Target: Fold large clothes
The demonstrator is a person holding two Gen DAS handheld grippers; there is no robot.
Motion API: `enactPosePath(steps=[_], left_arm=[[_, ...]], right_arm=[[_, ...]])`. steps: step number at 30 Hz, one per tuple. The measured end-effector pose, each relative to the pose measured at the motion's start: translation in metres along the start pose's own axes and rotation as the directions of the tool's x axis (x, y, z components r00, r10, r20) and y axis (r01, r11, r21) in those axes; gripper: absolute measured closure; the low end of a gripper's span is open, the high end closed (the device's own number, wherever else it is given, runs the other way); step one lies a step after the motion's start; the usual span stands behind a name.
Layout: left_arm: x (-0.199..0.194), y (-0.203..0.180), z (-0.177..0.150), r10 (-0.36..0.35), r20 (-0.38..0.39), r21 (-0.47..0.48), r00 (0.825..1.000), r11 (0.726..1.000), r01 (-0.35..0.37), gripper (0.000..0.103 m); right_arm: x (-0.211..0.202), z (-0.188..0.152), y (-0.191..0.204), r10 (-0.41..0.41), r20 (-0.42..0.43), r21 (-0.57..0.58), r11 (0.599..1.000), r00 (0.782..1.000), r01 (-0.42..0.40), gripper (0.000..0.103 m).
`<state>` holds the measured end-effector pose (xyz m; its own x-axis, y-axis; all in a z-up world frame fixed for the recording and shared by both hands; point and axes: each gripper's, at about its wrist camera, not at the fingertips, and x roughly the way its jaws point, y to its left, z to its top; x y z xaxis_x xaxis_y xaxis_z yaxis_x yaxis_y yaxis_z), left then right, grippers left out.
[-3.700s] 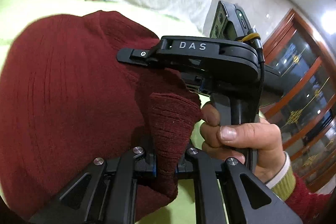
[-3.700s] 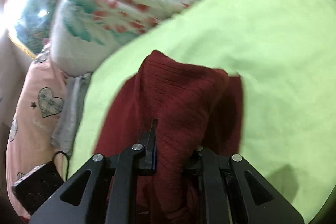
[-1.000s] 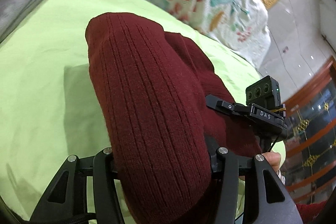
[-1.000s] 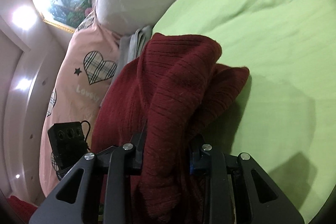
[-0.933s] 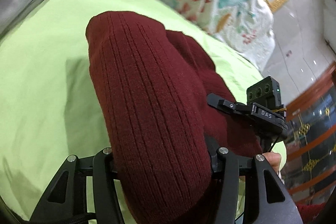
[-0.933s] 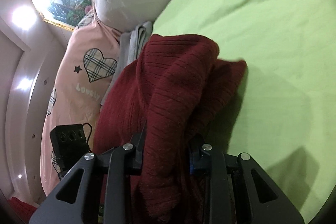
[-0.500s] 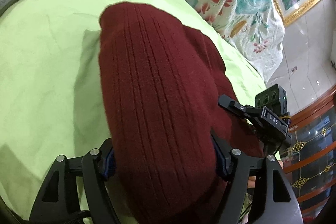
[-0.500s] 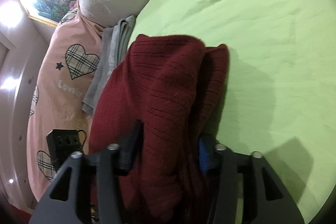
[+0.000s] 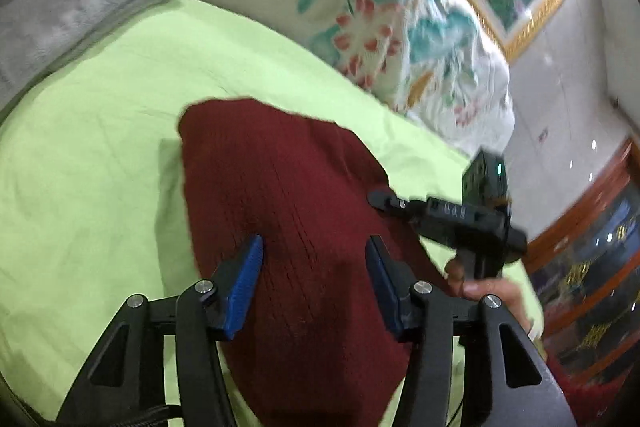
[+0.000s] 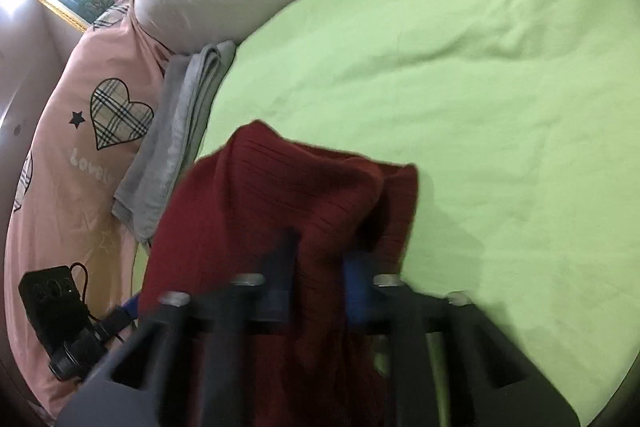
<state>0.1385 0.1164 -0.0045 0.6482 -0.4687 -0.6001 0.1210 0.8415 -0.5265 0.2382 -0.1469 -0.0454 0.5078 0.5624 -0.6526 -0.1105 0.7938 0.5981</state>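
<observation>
1. Your left gripper (image 9: pixel 314 259) hangs over the dark red ribbed sweater (image 9: pixel 288 211). Its blue pads (image 9: pixel 244 275) stand apart with clear gaps on both sides, and the jaws are closing with nothing pinched; the knit lies below and between them.
2. Your right gripper (image 10: pixel 318 267) is blurred in its own view. Its jaws are closing, a ridge of the sweater (image 10: pixel 280 195) runs up between them, and I cannot tell whether the pads press on it.
3. Only the left view shows your right hand (image 9: pixel 486 287) at 3 o'clock, gripping the handle.
4. The sweater lies bunched on the lime-green sheet (image 10: pixel 460 87).
5. Only the right view shows the pink pillow (image 10: pixel 80 147) with plaid hearts at 9 o'clock; both views show the folded grey cloth (image 10: pixel 176 147) near 10 o'clock and the floral pillow (image 9: pixel 360 27) around 12 o'clock.
</observation>
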Motion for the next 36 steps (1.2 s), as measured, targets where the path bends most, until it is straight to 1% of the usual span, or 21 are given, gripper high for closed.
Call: enactPosePath(steps=[2,3,5,6,7,8,10,12,15,17,18,20,21,23,26,27,29,31,33,34,36], left_arm=[[0.007,-0.003,0.001,-0.002,-0.026,0.01,1.0,1.0,0.002,0.051],[0.013,-0.007,0.002,-0.002,-0.05,0.026,0.999,1.0,0.003,0.051],[0.029,-0.014,0.002,0.039,-0.107,0.075,0.994,0.997,-0.031,0.05],[0.037,-0.017,-0.001,0.08,-0.125,0.1,0.989,0.993,-0.068,0.05],[0.041,-0.019,-0.004,0.115,-0.129,0.121,0.985,0.988,-0.099,0.05],[0.041,-0.021,-0.006,0.132,-0.127,0.139,0.983,0.984,-0.114,0.049],[0.034,-0.023,-0.006,0.141,-0.115,0.154,0.983,0.981,-0.122,0.049],[0.023,-0.021,-0.005,0.136,-0.104,0.141,0.985,0.983,-0.121,0.049],[-0.005,-0.02,-0.01,0.125,-0.075,0.127,0.989,0.985,-0.114,0.049],[-0.028,-0.023,-0.02,0.13,-0.048,0.132,0.99,0.984,-0.122,0.046],[-0.04,-0.025,-0.028,0.145,-0.025,0.13,0.989,0.981,-0.141,0.046],[-0.059,-0.027,-0.046,0.178,0.013,0.116,0.984,0.977,-0.178,0.042],[-0.065,-0.026,-0.058,0.191,0.011,0.114,0.981,0.975,-0.191,0.041],[-0.071,-0.026,-0.08,0.23,0.006,0.119,0.973,0.966,-0.229,0.04],[-0.068,-0.031,-0.106,0.249,-0.012,0.132,0.968,0.96,-0.246,0.037],[-0.062,-0.036,-0.111,0.264,-0.019,0.152,0.964,0.954,-0.258,0.037],[-0.053,-0.041,-0.116,0.298,-0.005,0.197,0.955,0.936,-0.291,0.037],[-0.042,-0.048,-0.119,0.367,0.017,0.246,0.93,0.9,-0.359,0.037],[-0.036,-0.045,-0.119,0.424,0.047,0.24,0.904,0.874,-0.422,0.037],[-0.035,-0.041,-0.117,0.444,0.052,0.229,0.894,0.866,-0.444,0.039],[-0.035,-0.036,-0.116,0.444,0.07,0.205,0.894,0.87,-0.448,0.057]], right_arm=[[-0.012,0.002,-0.002,0.029,0.064,0.002,1.0,0.998,-0.029,0.095],[-0.019,0.003,-0.007,0.04,0.085,0.018,0.999,0.996,-0.041,0.095],[-0.02,0.005,-0.015,0.018,0.08,0.039,0.999,0.997,-0.021,0.095],[-0.014,0.005,-0.021,-0.004,0.045,0.044,0.999,0.999,0.002,0.095],[-0.008,0.004,-0.026,-0.013,0.02,0.051,0.999,1.0,0.012,0.094],[-0.004,0.002,-0.028,-0.011,0.003,0.06,0.998,1.0,0.011,0.09],[-0.005,0.0,-0.028,-0.006,-0.003,0.069,0.998,1.0,0.006,0.087],[-0.016,-0.001,-0.026,-0.006,0.021,0.066,0.998,1.0,0.004,0.083],[-0.045,-0.006,-0.013,-0.03,0.082,0.033,0.999,0.996,0.028,0.08],[-0.066,-0.015,-0.001,-0.031,0.121,0.007,1.0,0.992,0.03,0.08],[-0.079,-0.024,0.007,-0.017,0.14,-0.014,1.0,0.99,0.019,0.08],[-0.092,-0.04,0.018,0.001,0.154,-0.044,0.999,0.988,0.006,0.08],[-0.098,-0.055,0.026,0.02,0.156,-0.063,0.998,0.988,-0.011,0.079],[-0.102,-0.078,0.035,0.056,0.138,-0.084,0.995,0.989,-0.045,0.079],[-0.09,-0.107,0.048,0.095,0.082,-0.117,0.989,0.992,-0.085,0.079],[-0.084,-0.115,0.05,0.082,0.066,-0.127,0.989,0.994,-0.073,0.079],[-0.071,-0.126,0.051,0.036,0.037,-0.132,0.991,0.999,-0.031,0.079],[-0.061,-0.129,0.042,0.009,0.026,-0.1,0.995,1.0,-0.007,0.079],[-0.06,-0.13,0.036,-0.005,0.039,-0.087,0.996,0.999,0.009,0.079],[-0.06,-0.128,0.031,-0.025,0.049,-0.08,0.996,0.998,0.029,0.079],[-0.058,-0.124,0.02,-0.07,0.056,-0.054,0.996,0.996,0.073,0.079]])
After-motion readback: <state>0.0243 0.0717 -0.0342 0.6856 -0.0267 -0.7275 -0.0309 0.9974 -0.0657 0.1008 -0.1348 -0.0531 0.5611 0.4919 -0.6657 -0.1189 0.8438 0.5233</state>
